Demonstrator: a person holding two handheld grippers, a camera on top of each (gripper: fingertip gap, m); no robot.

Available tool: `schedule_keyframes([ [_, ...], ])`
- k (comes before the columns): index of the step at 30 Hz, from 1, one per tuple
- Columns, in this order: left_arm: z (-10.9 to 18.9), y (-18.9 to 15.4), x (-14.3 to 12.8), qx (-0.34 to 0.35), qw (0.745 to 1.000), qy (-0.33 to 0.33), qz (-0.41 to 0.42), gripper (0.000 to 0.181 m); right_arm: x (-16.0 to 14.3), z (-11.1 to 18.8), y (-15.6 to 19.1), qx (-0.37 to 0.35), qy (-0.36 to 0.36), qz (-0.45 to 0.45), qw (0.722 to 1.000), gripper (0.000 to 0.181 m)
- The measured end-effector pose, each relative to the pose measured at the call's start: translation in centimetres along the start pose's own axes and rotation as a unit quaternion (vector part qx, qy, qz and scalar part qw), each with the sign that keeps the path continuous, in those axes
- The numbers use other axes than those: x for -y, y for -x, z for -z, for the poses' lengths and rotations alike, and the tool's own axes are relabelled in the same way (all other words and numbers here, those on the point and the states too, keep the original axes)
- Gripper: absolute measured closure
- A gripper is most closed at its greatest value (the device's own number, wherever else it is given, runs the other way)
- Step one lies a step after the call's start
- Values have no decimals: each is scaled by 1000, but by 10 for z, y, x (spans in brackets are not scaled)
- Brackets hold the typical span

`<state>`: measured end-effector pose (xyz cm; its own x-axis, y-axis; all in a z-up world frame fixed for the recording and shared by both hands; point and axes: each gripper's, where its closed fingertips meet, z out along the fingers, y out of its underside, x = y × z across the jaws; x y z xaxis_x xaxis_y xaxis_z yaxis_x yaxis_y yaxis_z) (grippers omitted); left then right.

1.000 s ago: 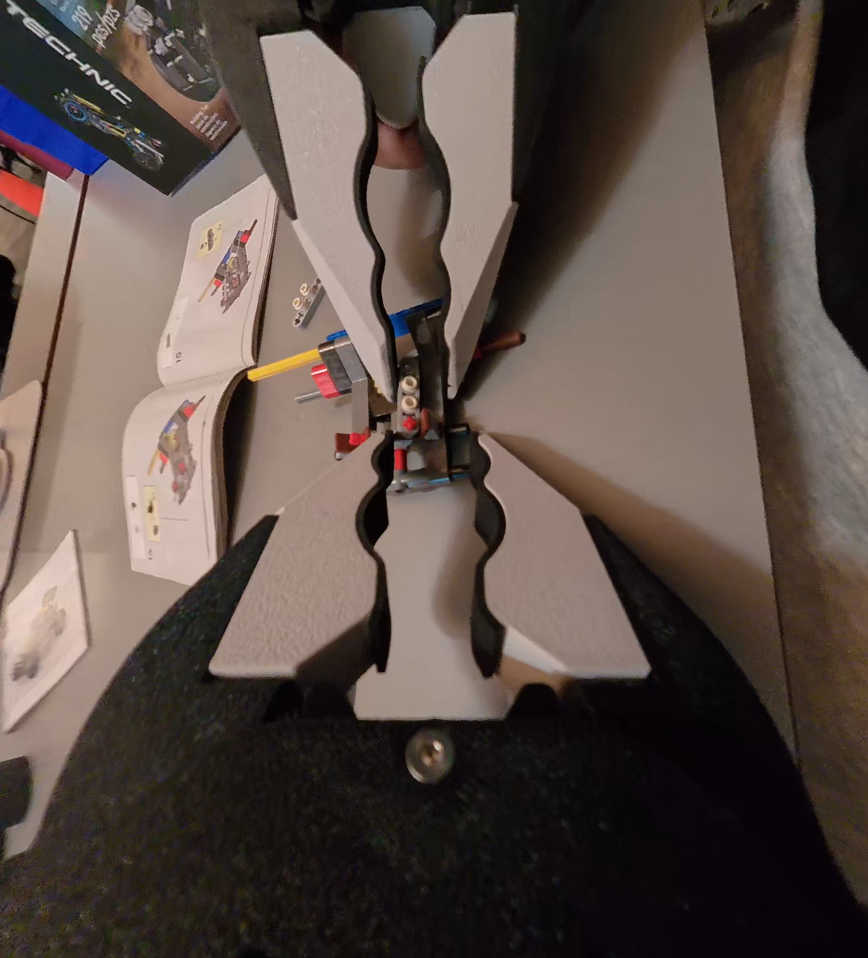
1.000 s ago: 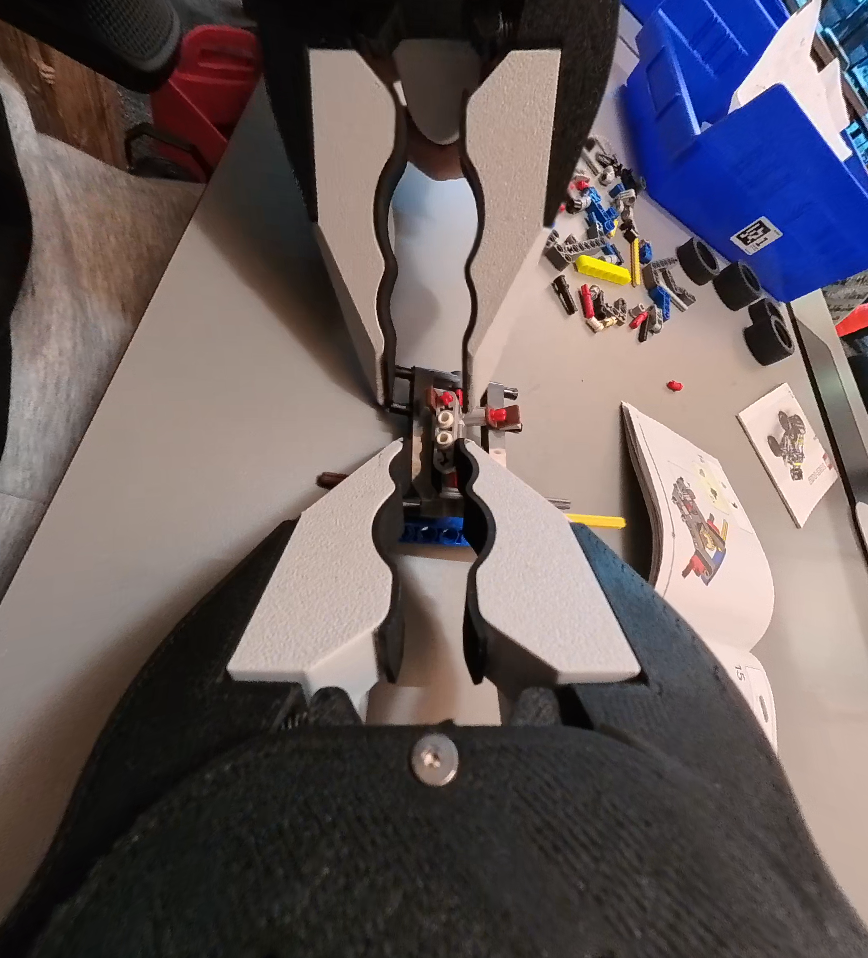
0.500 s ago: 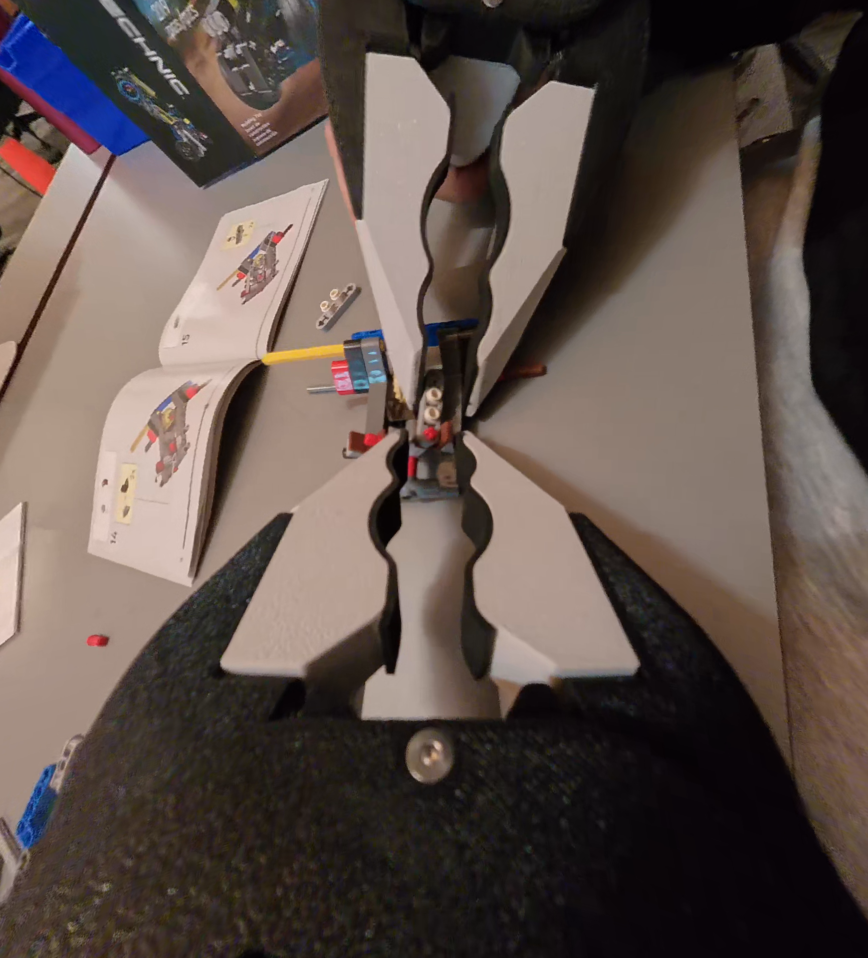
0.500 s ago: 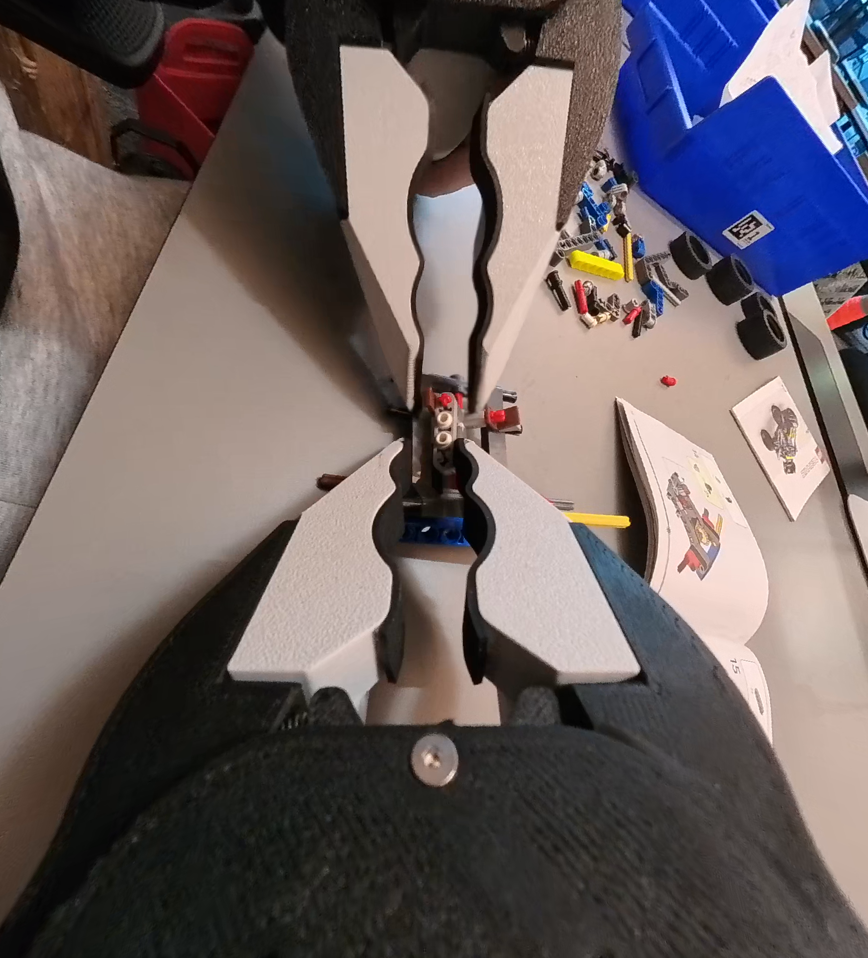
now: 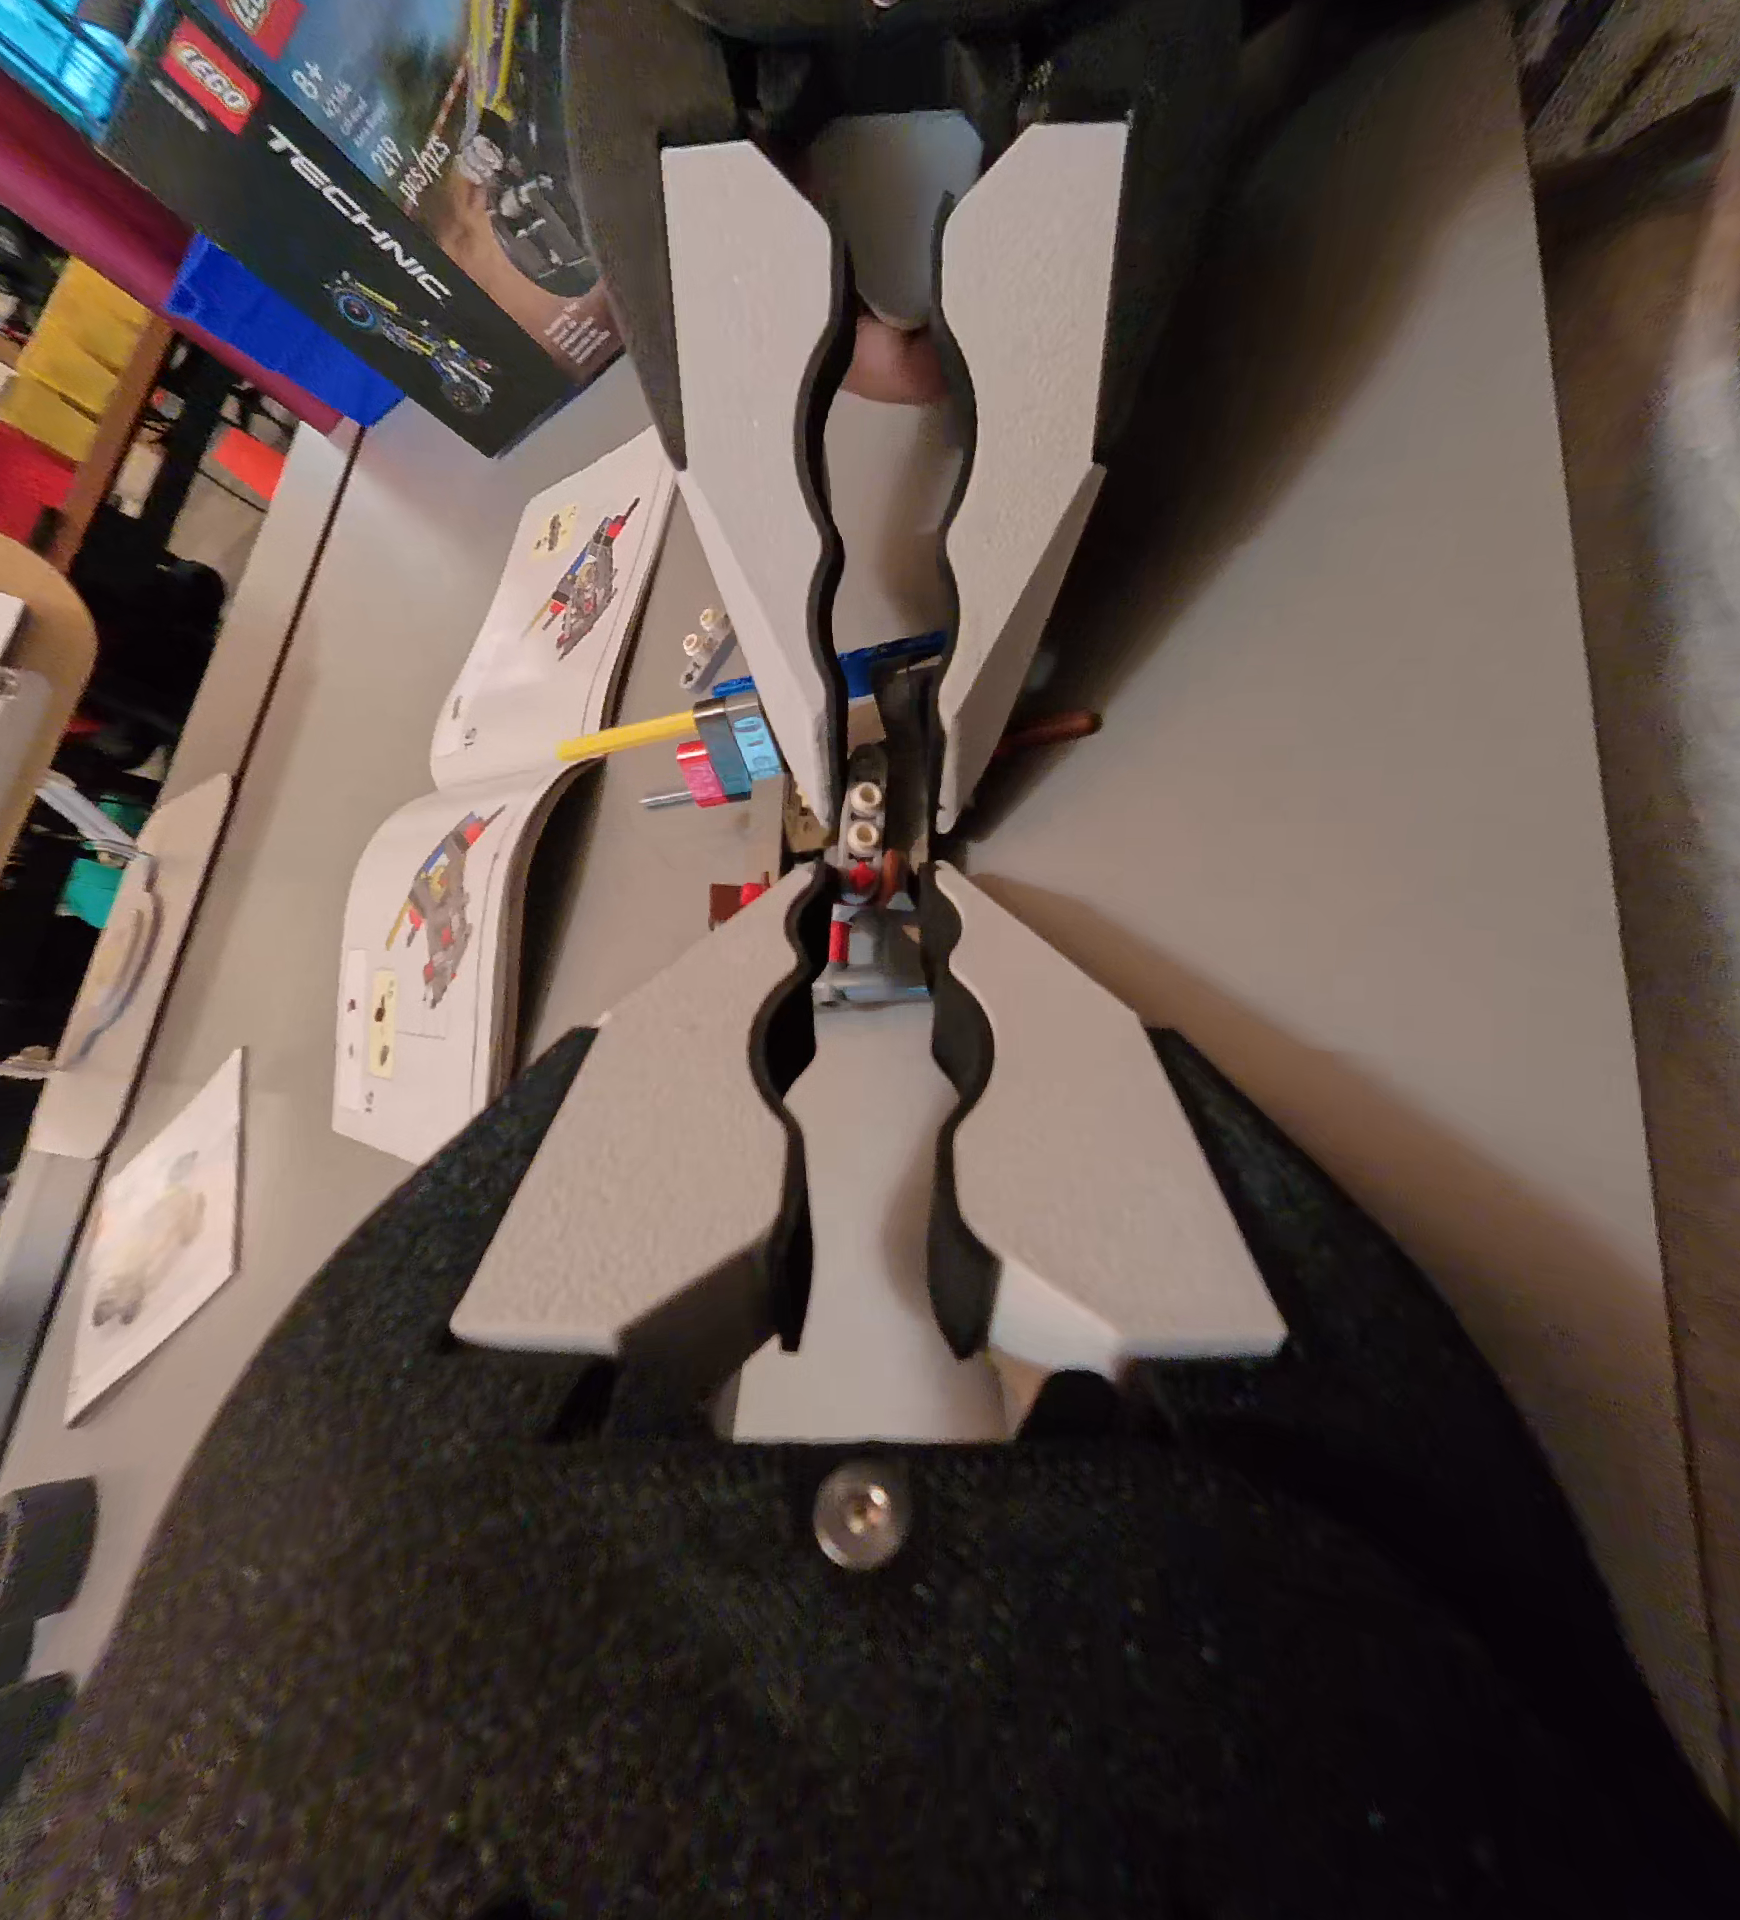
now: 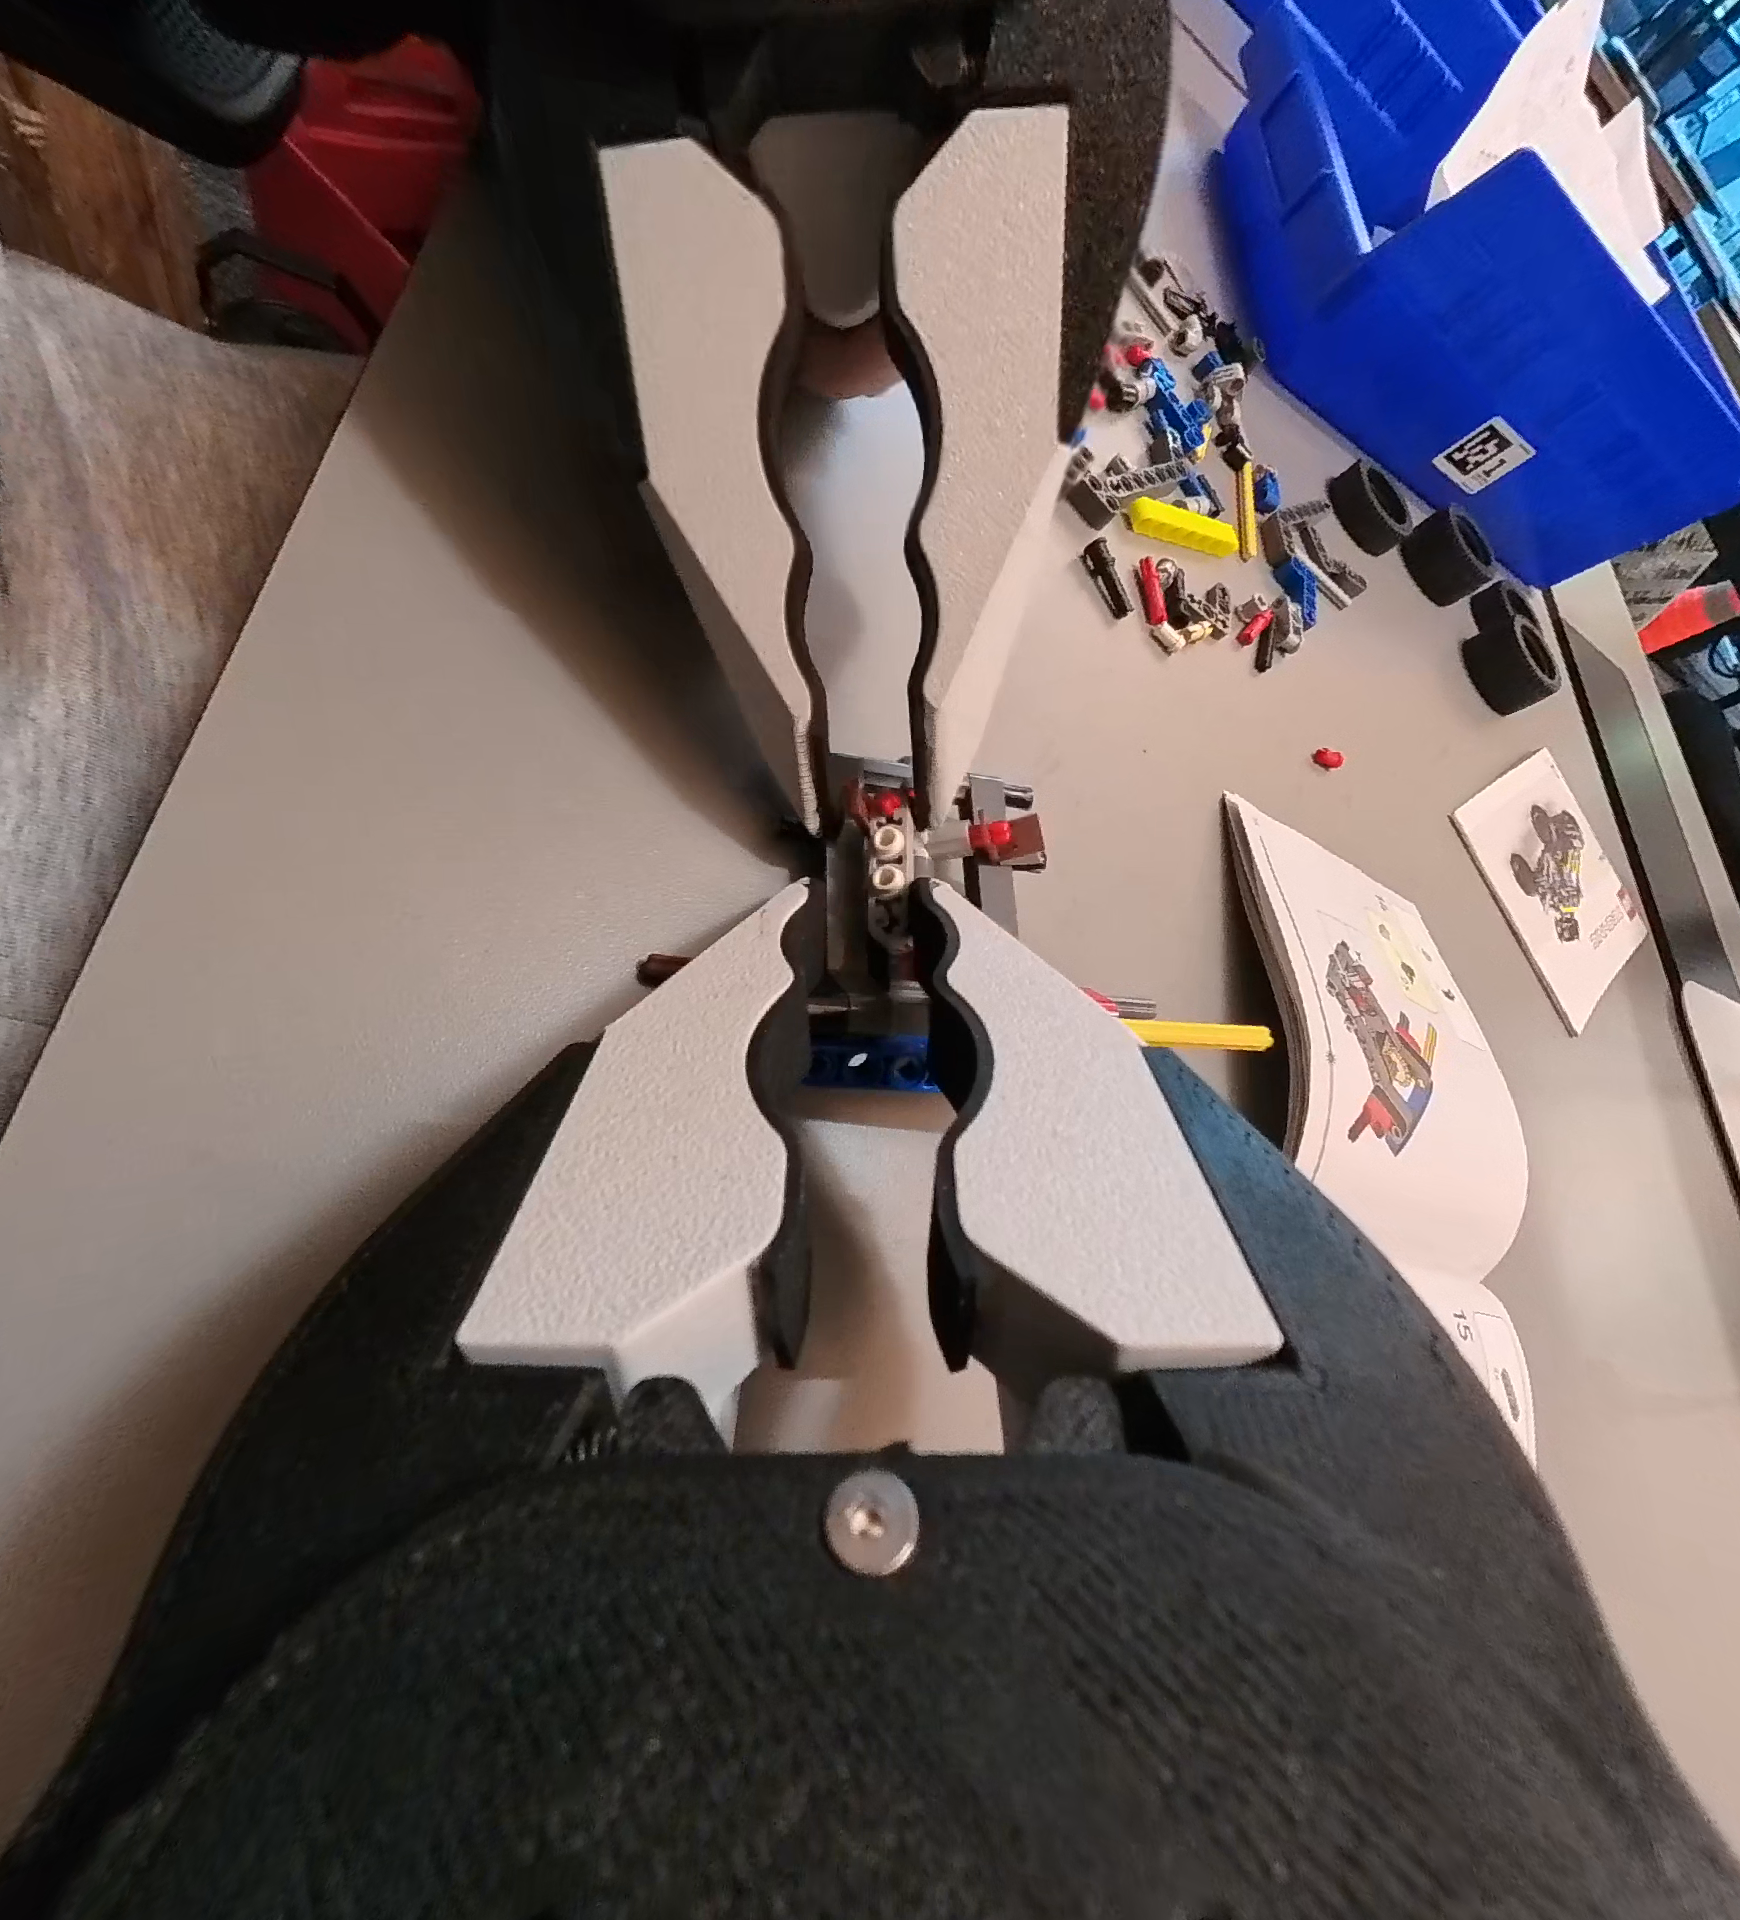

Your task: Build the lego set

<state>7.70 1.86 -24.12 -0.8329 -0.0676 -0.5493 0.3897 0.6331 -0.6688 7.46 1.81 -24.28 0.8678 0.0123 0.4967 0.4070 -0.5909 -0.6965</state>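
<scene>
Lego assembly (image 5: 871, 894): 1 | grippers: 2, left gripper (image 5: 874, 883), right gripper (image 6: 866, 894), both clamped | tyres (image 6: 1448, 551): 3

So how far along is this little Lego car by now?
Early days, I'd say. A small grey, red and blue chassis is assembled, and the left hand-held gripper and right hand-held gripper both clamp it from opposite ends. The manual lies open, while a pile of loose parts and the black tyres wait on the table.
</scene>
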Motion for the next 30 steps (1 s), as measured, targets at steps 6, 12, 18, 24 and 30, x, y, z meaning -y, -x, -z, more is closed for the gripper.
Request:
schedule_keyframes([
  [6,-1,1,0,20,1000,4,-17,169,0,0,-1,-6,-2,6,1000,166],
  [12,-1,1,0,25,999,4,-24,169,0,1,-2,-4,-3,8,1000,166],
  [18,-2,0,4,30,999,-1,-39,169,3,17,-7,8,2,20,1000,157],
  [24,-5,1,6,40,998,-2,-48,169,-43,58,-65,-51,47,-201,977,156],
  [30,-7,4,7,53,997,-3,-58,169,-85,41,-56,-41,127,-269,954,156],
])
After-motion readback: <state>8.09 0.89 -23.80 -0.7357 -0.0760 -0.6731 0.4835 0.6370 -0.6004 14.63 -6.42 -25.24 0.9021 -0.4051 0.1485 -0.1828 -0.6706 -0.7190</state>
